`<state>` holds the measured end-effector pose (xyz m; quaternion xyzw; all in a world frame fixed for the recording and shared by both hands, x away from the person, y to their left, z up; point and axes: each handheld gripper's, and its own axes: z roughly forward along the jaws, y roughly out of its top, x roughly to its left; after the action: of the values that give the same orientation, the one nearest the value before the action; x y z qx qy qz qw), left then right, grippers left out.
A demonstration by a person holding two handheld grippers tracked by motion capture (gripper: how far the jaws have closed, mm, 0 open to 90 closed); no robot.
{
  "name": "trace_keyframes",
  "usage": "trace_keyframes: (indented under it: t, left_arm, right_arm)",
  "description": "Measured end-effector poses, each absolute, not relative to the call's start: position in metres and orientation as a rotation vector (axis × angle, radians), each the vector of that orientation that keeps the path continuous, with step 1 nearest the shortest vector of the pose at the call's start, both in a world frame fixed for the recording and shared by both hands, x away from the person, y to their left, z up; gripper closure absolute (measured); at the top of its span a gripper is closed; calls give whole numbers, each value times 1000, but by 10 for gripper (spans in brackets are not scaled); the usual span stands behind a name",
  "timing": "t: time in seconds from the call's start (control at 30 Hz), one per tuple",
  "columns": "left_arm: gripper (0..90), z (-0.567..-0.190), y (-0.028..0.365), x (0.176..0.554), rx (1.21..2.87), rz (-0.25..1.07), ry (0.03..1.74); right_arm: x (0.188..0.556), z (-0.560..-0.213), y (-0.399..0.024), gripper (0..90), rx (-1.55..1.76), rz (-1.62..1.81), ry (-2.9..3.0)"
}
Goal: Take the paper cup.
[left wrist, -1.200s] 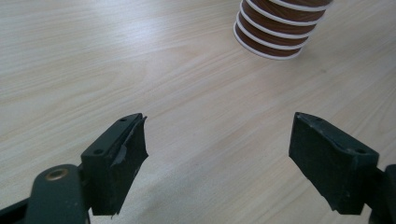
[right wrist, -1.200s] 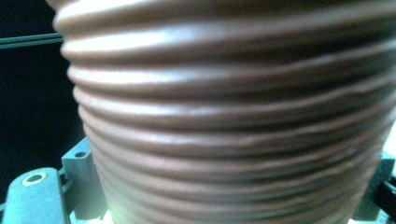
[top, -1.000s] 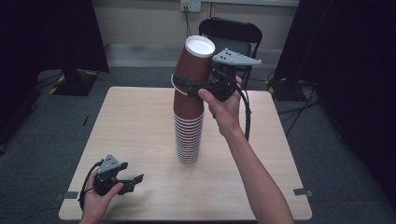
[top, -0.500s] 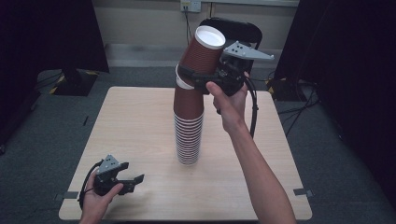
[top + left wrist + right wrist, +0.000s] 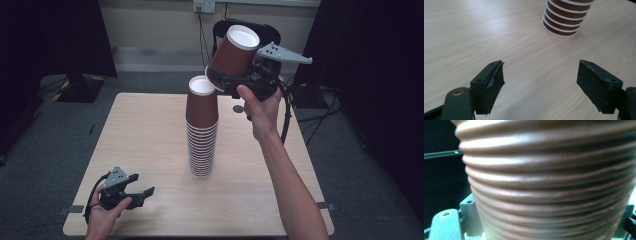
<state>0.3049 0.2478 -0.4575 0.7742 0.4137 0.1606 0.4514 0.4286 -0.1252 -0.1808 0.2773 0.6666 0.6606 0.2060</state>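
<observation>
Gripping ribbed brown paper cup (image 5: 235,52), your right tongs (image 5: 231,86) | left tongs (image 5: 142,194) open, idle | risk: lifted cup's rim clipping cup stack (image 5: 202,131) topples it.

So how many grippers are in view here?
2: the left gripper rests open at the table's near-left corner; the right gripper holds a brown cup raised above the stack.

Recording studio or lab room. Black curtains (image 5: 50,35) on 2 sides, grey carpet (image 5: 45,150), 1 wooden table (image 5: 150,130), wall socket (image 5: 204,6) with cables.
</observation>
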Motion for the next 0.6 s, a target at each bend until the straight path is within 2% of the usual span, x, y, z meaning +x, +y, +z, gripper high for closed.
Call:
trace_keyframes:
  t: [0.37, 0.6]
  left_arm:
    - [213, -454, 244, 301, 1898, 402, 1002]
    - [208, -454, 240, 303, 1882, 404, 988]
  right_arm:
    - [428, -194, -161, 131, 845, 1747, 1858]
    - [423, -214, -180, 131, 900, 1684, 1878]
